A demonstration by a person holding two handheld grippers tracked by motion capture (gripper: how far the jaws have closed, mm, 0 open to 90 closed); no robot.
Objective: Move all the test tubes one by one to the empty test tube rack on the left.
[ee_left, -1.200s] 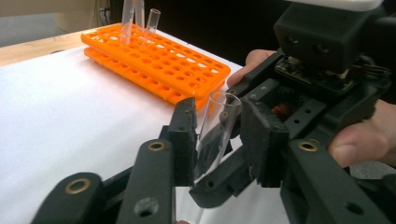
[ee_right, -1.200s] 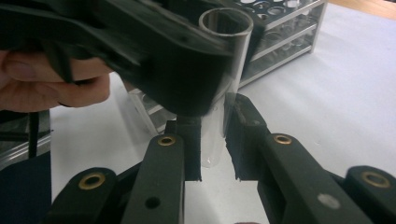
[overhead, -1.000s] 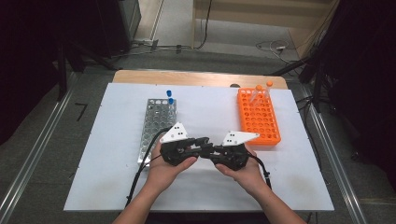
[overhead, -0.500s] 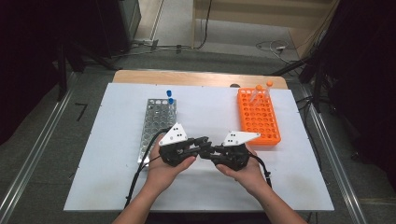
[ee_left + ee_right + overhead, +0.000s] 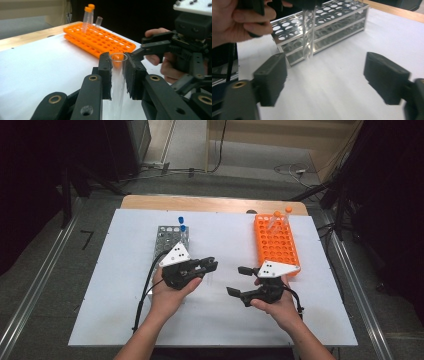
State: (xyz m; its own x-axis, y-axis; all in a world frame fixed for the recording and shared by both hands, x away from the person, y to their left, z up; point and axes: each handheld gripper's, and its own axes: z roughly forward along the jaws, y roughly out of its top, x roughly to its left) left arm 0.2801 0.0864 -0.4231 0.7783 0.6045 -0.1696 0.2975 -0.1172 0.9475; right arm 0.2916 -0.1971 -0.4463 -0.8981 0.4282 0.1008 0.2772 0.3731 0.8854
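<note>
A: Two grippers over the white worktop, high view first. Left gripper sits just left of centre, jaws pointing toward 3 o'clock, narrow. Right gripper lies at 4 o'clock of it, a clear gap between them, jaws pointing toward 9 o'clock and spread wide, nothing between.

B: Racks?

A: Metal rack at 11 o'clock of the left gripper, two blue-capped tubes at its far end. Orange rack at 1 o'clock of the right gripper, orange-capped tubes at its far end. Clear tube too faint to make out from up here.

B: Left gripper view?

A: Jaws closed on a clear open-topped test tube, upright, rim just above the jaw tips, body running down between the pads. Orange rack beyond at 11 o'clock, two capped tubes and one open tube standing in it. Right gripper at 2 o'clock, a hand wrapped around it.

B: Right gripper view?

A: Own jaws wide apart, holding nothing, bare worktop between them. Test tube hangs at 12 o'clock, its rounded bottom clear of the worktop, in front of the metal rack. Left hand at 10 o'clock.
</note>
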